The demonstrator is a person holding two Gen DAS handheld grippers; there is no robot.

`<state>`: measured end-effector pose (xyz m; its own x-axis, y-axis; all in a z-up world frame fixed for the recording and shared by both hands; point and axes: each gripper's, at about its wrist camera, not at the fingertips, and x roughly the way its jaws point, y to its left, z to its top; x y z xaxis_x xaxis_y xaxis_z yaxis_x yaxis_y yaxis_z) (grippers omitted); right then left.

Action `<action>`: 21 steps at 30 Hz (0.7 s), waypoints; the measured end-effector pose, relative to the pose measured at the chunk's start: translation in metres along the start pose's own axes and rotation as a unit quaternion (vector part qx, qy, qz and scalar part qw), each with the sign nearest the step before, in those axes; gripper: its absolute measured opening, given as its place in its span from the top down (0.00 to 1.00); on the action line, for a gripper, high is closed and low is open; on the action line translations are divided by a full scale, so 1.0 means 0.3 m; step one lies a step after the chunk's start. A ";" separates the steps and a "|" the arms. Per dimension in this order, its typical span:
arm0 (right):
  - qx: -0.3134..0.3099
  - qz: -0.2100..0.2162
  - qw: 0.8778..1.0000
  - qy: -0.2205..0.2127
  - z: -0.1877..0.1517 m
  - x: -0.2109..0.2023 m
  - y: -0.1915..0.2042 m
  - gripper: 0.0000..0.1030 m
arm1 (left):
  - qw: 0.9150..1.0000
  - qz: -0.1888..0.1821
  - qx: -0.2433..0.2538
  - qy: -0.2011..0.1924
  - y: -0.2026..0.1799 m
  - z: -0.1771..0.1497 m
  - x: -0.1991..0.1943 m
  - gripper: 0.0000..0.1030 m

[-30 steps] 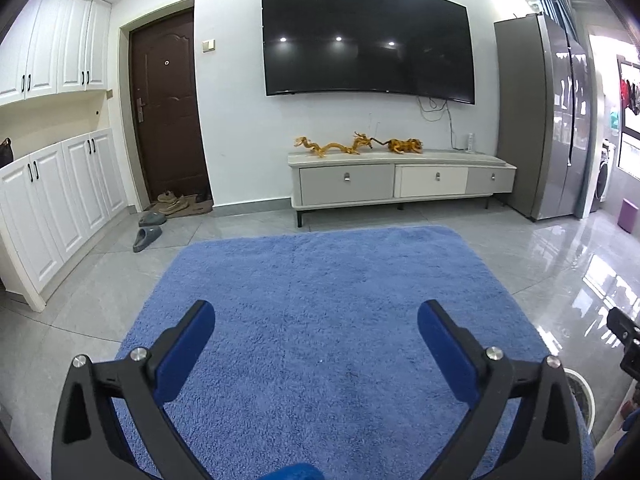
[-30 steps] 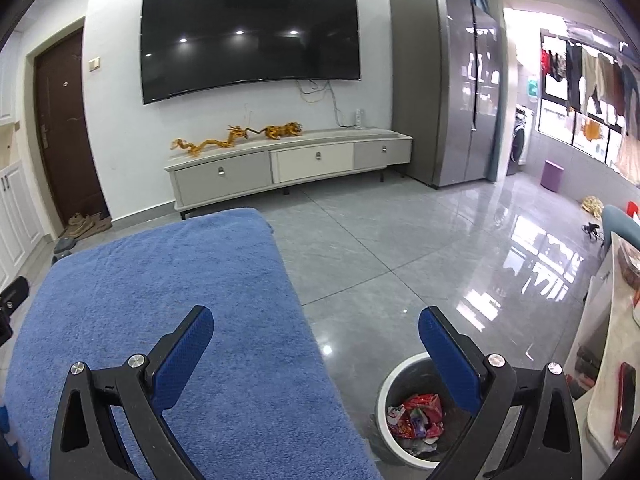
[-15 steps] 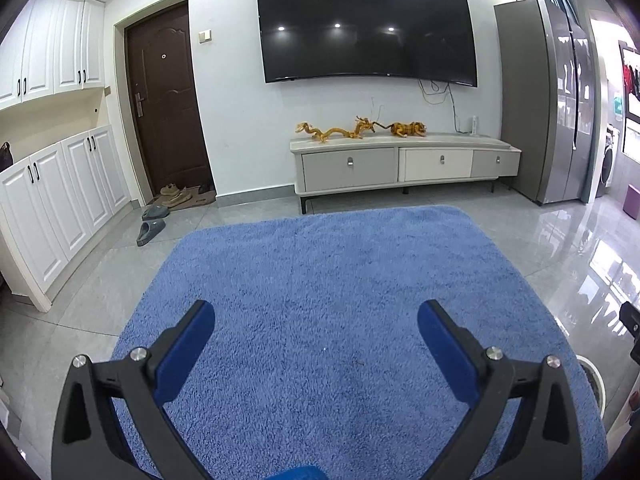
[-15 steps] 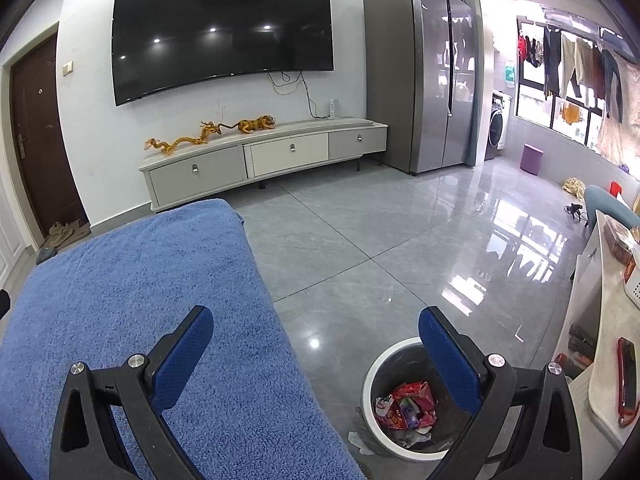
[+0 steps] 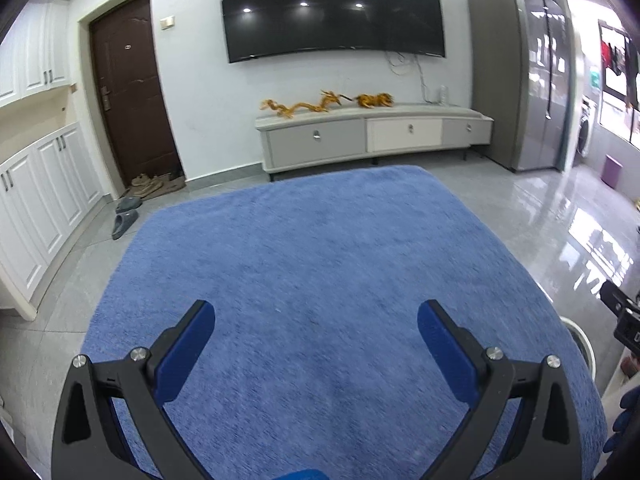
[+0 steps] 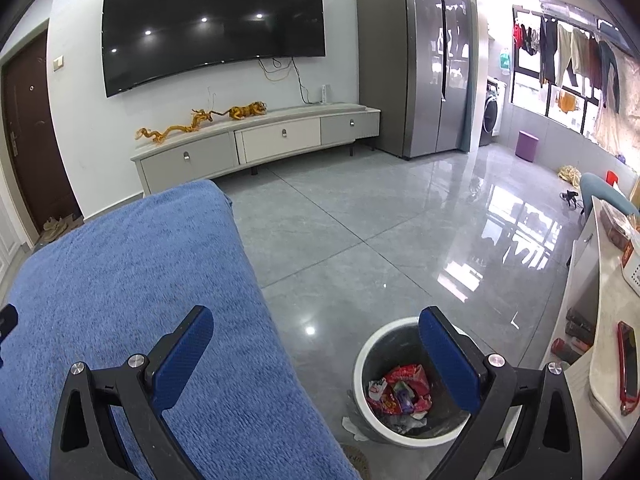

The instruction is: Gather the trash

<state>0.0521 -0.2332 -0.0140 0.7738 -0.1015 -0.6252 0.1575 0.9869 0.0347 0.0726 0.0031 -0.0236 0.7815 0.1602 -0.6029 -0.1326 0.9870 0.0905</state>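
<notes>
Hovering over the blue rug (image 5: 320,280), left gripper (image 5: 316,332) with jaws spread wide and holding nothing. Showing bare blue fuzz between the two blue pads (image 5: 188,348).

Hanging above the edge of the rug and the grey floor (image 6: 380,248), right gripper (image 6: 316,336) with jaws spread wide too, also holding nothing. Sitting on the floor just beside the rug, a round bin (image 6: 376,364) with a white rim. Lying inside the bin, the trash (image 6: 400,390): red and white wrappers in a crumpled heap. Peeking out beside the bin, on the floor, a small white scrap (image 6: 354,426). Covering part of the bin, the right blue pad (image 6: 448,360).

Standing far off by the wall, a long low cabinet (image 5: 372,136) under a big dark TV (image 5: 332,4).
</notes>
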 end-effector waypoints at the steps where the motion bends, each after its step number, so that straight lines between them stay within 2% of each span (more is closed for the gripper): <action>1: 0.001 -0.001 1.000 0.002 -0.005 -0.001 -0.007 0.00 | 1.000 -0.005 0.004 0.001 -0.014 -0.002 -0.004 0.01; 6: 0.005 -0.010 1.000 0.004 -0.030 -0.012 -0.047 0.00 | 0.999 -0.025 0.023 -0.003 -0.085 -0.012 -0.035 0.01; 21: 0.028 -0.038 0.999 -0.002 -0.063 -0.031 -0.172 0.00 | 0.997 -0.046 0.064 -0.015 -0.238 -0.006 -0.073 0.01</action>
<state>0.0251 -0.2809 -0.0245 0.7609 -0.1774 -0.6241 0.2509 0.9675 0.0309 0.0640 -0.0708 -0.0182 0.8043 0.0672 -0.5903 0.0182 0.9903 0.1375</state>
